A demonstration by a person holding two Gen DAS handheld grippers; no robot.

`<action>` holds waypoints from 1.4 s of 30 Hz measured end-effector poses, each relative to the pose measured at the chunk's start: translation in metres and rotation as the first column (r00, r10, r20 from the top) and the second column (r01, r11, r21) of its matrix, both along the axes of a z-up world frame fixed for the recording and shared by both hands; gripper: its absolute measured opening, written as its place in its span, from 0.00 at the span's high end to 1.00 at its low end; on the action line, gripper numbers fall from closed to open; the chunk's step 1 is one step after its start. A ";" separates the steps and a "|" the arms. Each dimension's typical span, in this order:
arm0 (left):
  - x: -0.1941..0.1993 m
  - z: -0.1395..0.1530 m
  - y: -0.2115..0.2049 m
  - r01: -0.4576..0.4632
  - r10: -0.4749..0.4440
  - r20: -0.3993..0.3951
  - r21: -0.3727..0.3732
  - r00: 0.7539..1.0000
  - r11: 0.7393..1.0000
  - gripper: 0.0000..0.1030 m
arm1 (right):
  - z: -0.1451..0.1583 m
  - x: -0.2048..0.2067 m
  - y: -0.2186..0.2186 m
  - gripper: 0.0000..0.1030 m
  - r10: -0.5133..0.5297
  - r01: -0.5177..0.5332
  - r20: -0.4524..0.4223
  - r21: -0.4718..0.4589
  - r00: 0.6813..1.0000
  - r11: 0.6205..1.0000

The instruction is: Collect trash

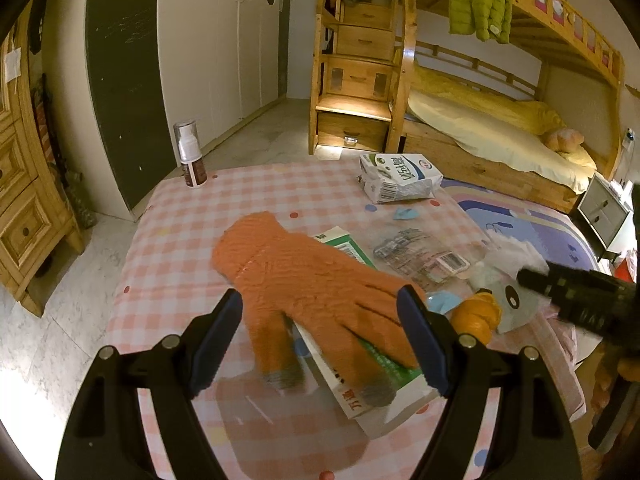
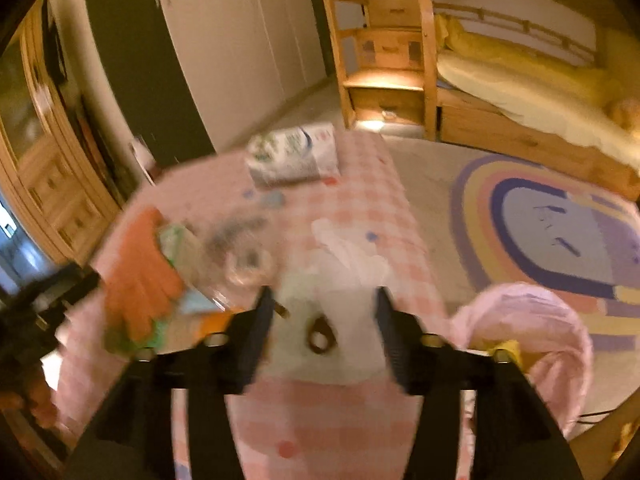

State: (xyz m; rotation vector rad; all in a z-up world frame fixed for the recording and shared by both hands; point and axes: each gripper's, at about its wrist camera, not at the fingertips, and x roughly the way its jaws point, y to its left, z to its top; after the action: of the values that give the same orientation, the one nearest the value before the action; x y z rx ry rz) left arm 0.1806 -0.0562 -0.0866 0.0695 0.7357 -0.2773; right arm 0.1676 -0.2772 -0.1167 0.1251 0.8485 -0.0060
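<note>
The left gripper (image 1: 320, 312) stands wide open and holds nothing. Between its fingers lies a fuzzy orange knitted glove (image 1: 304, 276), which rests on a flat green and white carton (image 1: 372, 380) on the pink checked tablecloth (image 1: 180, 216). Ahead of it, to the right, lies a crushed white milk carton (image 1: 400, 178), and nearer, a clear plastic wrapper (image 1: 420, 256).

The right gripper (image 2: 322, 320) has its jaws apart. Between them lies a pale blue-white sheet with a dark eye print (image 2: 320, 336), perhaps a paper mask; the view is blurred, and the pads do not seem to press on it. To its right hangs a pink plastic bag (image 2: 552, 320).
</note>
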 end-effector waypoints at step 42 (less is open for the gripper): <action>0.026 -0.045 -0.165 0.175 -0.156 -0.094 0.254 0.983 0.951 0.41 | 0.013 -0.031 -0.082 0.46 -0.238 0.227 0.106 0.111 0.965 0.968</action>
State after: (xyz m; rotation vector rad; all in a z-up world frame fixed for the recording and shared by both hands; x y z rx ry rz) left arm 0.2067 -0.2209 -0.1314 0.3751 0.8374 -0.3429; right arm 0.1369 -0.3588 -0.1038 0.3145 0.7112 -0.1765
